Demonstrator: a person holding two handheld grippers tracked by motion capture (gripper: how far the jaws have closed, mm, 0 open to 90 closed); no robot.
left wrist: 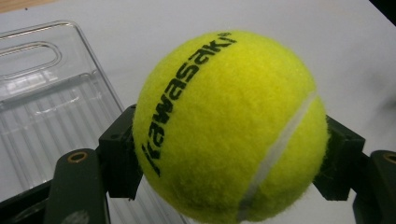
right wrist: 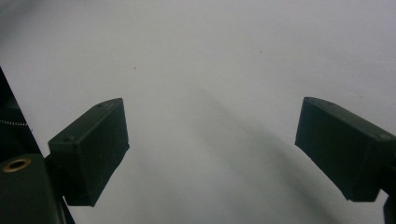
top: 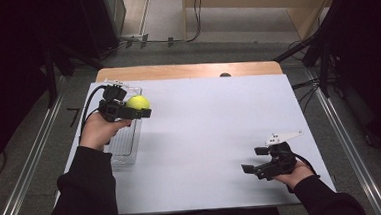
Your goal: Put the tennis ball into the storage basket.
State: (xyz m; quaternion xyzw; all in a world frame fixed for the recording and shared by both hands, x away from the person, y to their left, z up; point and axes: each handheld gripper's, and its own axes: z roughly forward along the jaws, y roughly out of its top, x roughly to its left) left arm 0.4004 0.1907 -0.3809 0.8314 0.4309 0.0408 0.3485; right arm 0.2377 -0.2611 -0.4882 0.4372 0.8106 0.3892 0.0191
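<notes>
A yellow tennis ball point(top: 137, 102) with black lettering hangs above the table's left side, and my left gripper point(top: 135, 107) is shut on it. In the left gripper view the ball point(left wrist: 229, 126) is pressed between both black pads point(left wrist: 122, 154), with a clear plastic tray point(left wrist: 46, 107) just behind and to the left. That tray point(top: 125, 144) lies along the left edge of the white table point(top: 205, 131), under my left hand. Near the front right corner my right gripper point(top: 254, 159) stands open over bare table, and the right gripper view has its jaws point(right wrist: 212, 149) wide apart with nothing between them.
A strip of wooden tabletop point(top: 186, 70) runs along the far edge. Dark stands and cables point(top: 320, 54) flank both sides of the table on the floor. The white surface between my two hands is bare.
</notes>
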